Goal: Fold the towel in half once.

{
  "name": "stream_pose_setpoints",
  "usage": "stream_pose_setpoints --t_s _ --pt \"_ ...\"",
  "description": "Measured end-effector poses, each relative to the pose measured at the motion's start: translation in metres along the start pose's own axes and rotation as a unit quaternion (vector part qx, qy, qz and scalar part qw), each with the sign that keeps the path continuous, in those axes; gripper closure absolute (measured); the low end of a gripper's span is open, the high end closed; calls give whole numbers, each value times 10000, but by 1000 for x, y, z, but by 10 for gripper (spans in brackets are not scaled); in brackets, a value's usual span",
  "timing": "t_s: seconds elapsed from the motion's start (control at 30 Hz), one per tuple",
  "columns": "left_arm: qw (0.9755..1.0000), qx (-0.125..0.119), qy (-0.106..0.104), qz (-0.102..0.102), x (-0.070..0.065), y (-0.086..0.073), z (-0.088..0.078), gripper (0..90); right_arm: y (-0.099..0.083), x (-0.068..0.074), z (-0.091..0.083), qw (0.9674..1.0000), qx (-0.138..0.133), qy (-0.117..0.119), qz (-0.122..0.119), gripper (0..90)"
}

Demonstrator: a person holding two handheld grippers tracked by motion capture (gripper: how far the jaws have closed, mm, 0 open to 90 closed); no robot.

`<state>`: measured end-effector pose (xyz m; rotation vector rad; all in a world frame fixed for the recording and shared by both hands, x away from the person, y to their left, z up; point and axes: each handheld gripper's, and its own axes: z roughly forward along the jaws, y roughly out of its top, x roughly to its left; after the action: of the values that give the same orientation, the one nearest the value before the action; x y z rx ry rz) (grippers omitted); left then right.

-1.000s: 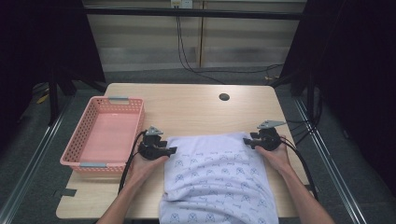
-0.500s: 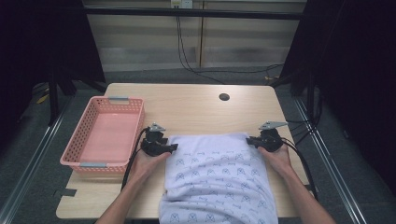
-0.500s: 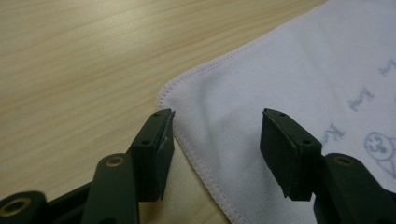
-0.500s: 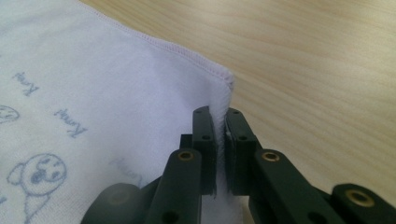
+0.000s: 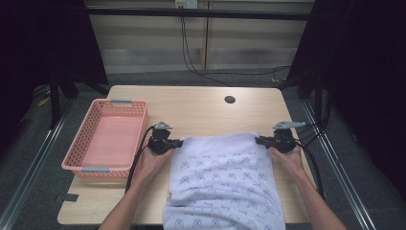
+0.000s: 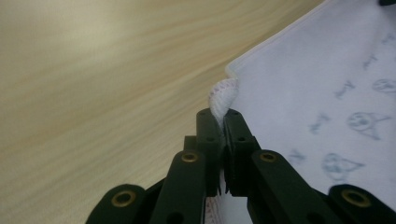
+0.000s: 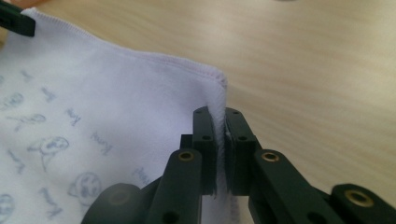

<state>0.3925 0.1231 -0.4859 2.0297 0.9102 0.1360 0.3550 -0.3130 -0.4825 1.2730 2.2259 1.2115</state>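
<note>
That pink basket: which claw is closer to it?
Left. The left claw grips the printed cloth at its corner just beside the pink basket; the right claw pinches the cloth's opposite corner, across the table.

Even overhead light on my table [image 5: 201,112]; dark surroundings.
My high view is slightly soft, its side edges near black. In my gripper views, the jaws and nearest cloth [image 6: 327,93] edge are sharp; the far wood blurs, without glare or hard shadows.
</note>
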Motion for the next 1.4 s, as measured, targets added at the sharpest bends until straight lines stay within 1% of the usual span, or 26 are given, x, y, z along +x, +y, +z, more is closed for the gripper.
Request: stream_pose_setpoints --t_s 0.03,0.07,0.1,0.13,0.17,0.23,0.3,0.37,0.43,0.53,0.63,0.7,0.8,0.87,0.93,1.0,1.07,1.1,1.17,1.2,1.23,1.27,1.3,1.33,1.37,1.4 --pt "9999 -99 -58 -19 -3 4 -5 869 5 -1 -7 9999 -132 -12 20 851" --pt "9997 -221 -125 32 -6 10 -13 869 8 -2 -12 9997 -218 -13 52 851" --pt "9994 -302 -119 102 -9 14 -19 869 15 -4 -19 9991 -406 27 116 851" --pt "9988 -452 -134 144 -12 21 -28 869 19 -5 -24 9985 -522 56 143 851" --pt "9983 -530 -183 133 -12 26 -33 869 27 -6 -31 9975 -684 82 131 851" --pt "9971 -709 -100 247 -12 40 -48 869 38 -6 -41 9964 -839 61 110 852" --pt "9956 -906 -101 214 -8 52 -58 869 53 -7 -52 9948 -1017 61 64 852" --pt "9941 -1063 -78 212 -5 65 -66 870 66 -7 -60 9937 -1118 63 14 852" --pt "9922 -1222 -38 256 -4 81 -70 870 79 -7 -65 9932 -1164 7 -37 852" --pt "9904 -1362 -8 256 -1 99 -72 871 95 -11 -66 9924 -1223 -83 -53 851" --pt "9897 -1401 41 301 3 114 -73 870 109 -18 -66 9919 -1263 -169 -18 852" --pt "9886 -1478 37 271 7 125 -74 871 118 -21 -66 9918 -1256 -213 -38 852" --pt "9876 -1532 128 311 10 143 -75 871 134 -27 -67 9916 -1259 -293 -58 853" --pt "9864 -1601 146 345 10 156 -78 872 144 -29 -68 9912 -1268 -366 -85 854" --pt "9852 -1672 122 365 9 165 -81 871 153 -32 -70 9901 -1341 -411 -44 855" --pt "9833 -1765 127 433 8 177 -85 871 158 -34 -72 9886 -1433 -459 13 856" --pt "9824 -1783 152 541 7 184 -87 871 164 -37 -75 9875 -1501 -487 16 856" --pt "9821 -1813 111 496 6 187 -87 871 166 -38 -77 9867 -1547 -491 74 859" --pt "9830 -1764 111 490 5 184 -84 871 166 -39 -78 9858 -1593 -523 108 865" --pt "9842 -1692 112 509 3 180 -81 871 164 -38 -78 9861 -1583 -490 117 866" --pt "9855 -1599 114 557 2 174 -77 871 160 -37 -77 9868 -1543 -471 118 866" --pt "9872 -1497 94 534 2 166 -73 871 155 -36 -76 9882 -1466 -442 86 867" --pt "9883 -1443 56 490 2 158 -70 871 147 -35 -74 9895 -1383 -406 60 867" --pt "9889 -1400 -6 497 0 151 -68 871 140 -34 -74 9904 -1324 -384 67 867" --pt "9887 -1415 -6 504 -1 146 -68 871 133 -33 -74 9911 -1285 -343 53 867" --pt "9897 -1347 -43 486 -5 138 -67 871 128 -32 -75 9914 -1263 -319 71 867"
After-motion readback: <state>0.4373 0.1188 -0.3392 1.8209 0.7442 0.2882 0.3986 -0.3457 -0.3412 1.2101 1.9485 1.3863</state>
